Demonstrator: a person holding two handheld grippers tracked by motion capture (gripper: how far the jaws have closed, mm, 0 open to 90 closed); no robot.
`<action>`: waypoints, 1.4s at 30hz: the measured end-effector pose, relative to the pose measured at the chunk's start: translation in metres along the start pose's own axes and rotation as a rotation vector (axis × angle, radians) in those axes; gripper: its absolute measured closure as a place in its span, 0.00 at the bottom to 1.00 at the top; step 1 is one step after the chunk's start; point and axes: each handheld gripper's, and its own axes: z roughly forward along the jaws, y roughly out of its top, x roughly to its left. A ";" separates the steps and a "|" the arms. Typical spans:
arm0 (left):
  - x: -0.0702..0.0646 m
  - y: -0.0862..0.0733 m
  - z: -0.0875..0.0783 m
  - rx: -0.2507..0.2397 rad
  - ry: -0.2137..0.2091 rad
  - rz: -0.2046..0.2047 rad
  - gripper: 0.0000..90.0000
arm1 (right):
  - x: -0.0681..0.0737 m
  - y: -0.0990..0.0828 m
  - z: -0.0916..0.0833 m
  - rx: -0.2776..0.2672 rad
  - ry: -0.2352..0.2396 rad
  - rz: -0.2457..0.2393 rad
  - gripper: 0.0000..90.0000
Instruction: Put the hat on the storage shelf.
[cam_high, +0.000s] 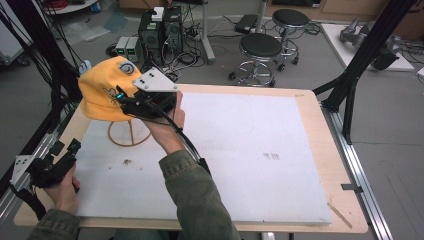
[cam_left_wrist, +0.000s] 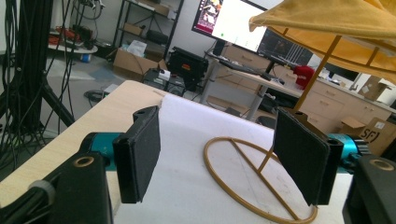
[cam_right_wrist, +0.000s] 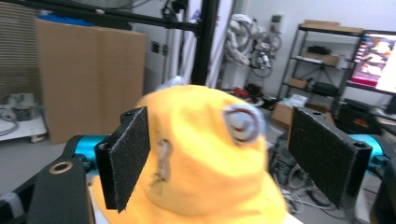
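A yellow bucket hat (cam_high: 102, 87) with a round grey badge sits on a thin golden wire stand (cam_high: 129, 134) at the table's far left. My right gripper (cam_high: 123, 102) is raised at the hat's right side and points at it, jaws wide apart. In the right gripper view the hat (cam_right_wrist: 205, 158) looms blurred between and beyond the two pads of my right gripper (cam_right_wrist: 219, 161), and neither pad presses on it. My left gripper (cam_high: 67, 150) rests low at the front left corner, open. In its own view my left gripper (cam_left_wrist: 222, 154) faces the stand's ring (cam_left_wrist: 208, 168) under the hat's brim (cam_left_wrist: 336, 18).
A white mat (cam_high: 240, 150) covers most of the wooden table (cam_high: 320, 130). Small dark specks (cam_high: 271, 156) lie on it. Black frame posts (cam_high: 365, 55) stand at the right and left edges. Stools (cam_high: 260, 47) and computer towers (cam_high: 160, 30) are on the floor beyond.
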 end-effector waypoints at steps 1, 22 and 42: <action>0.000 0.000 0.000 0.000 -0.001 0.000 0.36 | -0.005 0.001 -0.004 -0.001 -0.013 0.004 0.23; -0.003 0.000 -0.001 0.006 -0.011 0.005 0.36 | -0.069 -0.013 -0.094 -0.009 -0.208 0.056 0.22; -0.005 -0.001 -0.002 0.009 -0.015 0.009 0.36 | -0.116 -0.083 -0.169 0.040 -0.394 0.152 0.22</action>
